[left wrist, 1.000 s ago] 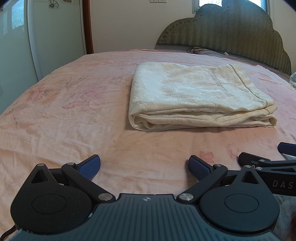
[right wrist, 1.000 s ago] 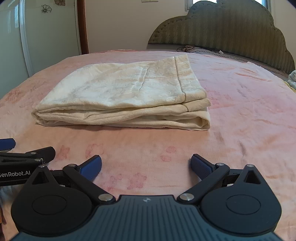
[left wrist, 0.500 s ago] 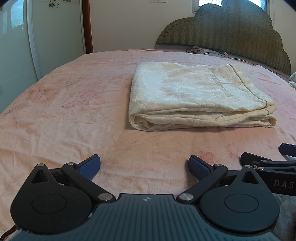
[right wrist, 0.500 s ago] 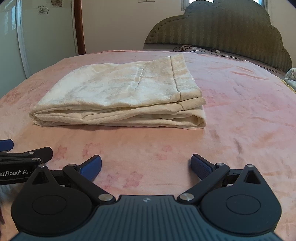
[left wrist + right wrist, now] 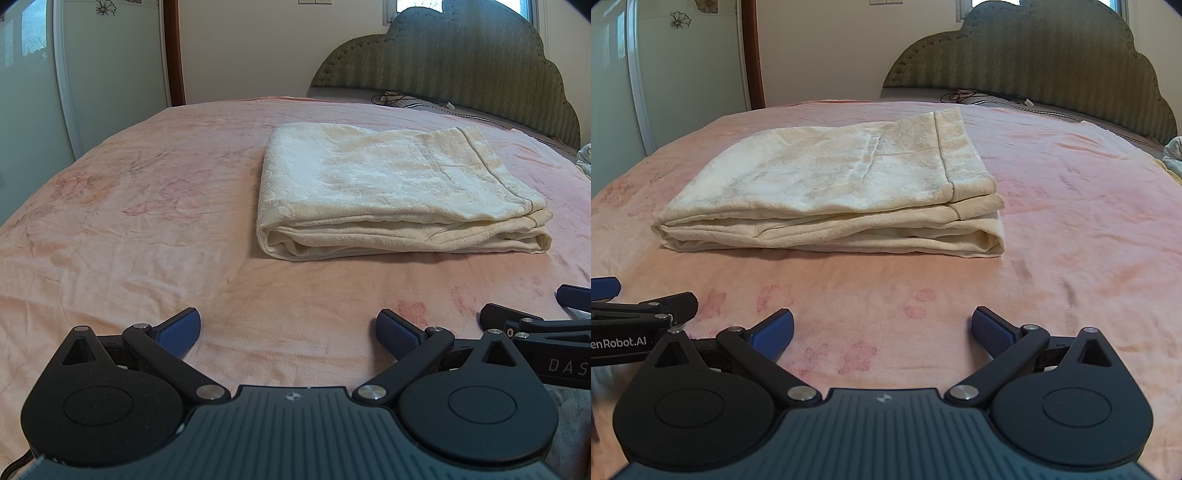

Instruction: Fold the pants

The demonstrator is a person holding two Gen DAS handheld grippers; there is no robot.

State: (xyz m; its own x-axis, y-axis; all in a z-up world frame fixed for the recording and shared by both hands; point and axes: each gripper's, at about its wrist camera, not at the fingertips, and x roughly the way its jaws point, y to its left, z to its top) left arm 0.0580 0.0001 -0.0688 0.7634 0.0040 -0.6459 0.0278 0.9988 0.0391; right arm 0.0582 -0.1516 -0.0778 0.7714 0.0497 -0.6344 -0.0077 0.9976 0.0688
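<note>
Cream pants [image 5: 391, 192] lie folded in a flat stack of several layers on the pink bed; they also show in the right wrist view [image 5: 842, 188]. My left gripper [image 5: 288, 332] is open and empty, low over the blanket, well short of the stack's near edge. My right gripper [image 5: 882, 332] is open and empty too, the same distance back. Each gripper shows at the edge of the other's view: the right one [image 5: 535, 317] beside the left, the left one [image 5: 639, 302] beside the right.
The pink floral blanket [image 5: 129, 229] covers the bed. A green padded headboard [image 5: 461, 70] stands at the far end with a cable [image 5: 964, 96] lying before it. A wardrobe [image 5: 33, 92] stands at the left. A bit of cloth [image 5: 1172, 151] lies at the right edge.
Both grippers stay open and nearly still. The right wrist view shifted slightly, so the stack sits a little further left and closer in it.
</note>
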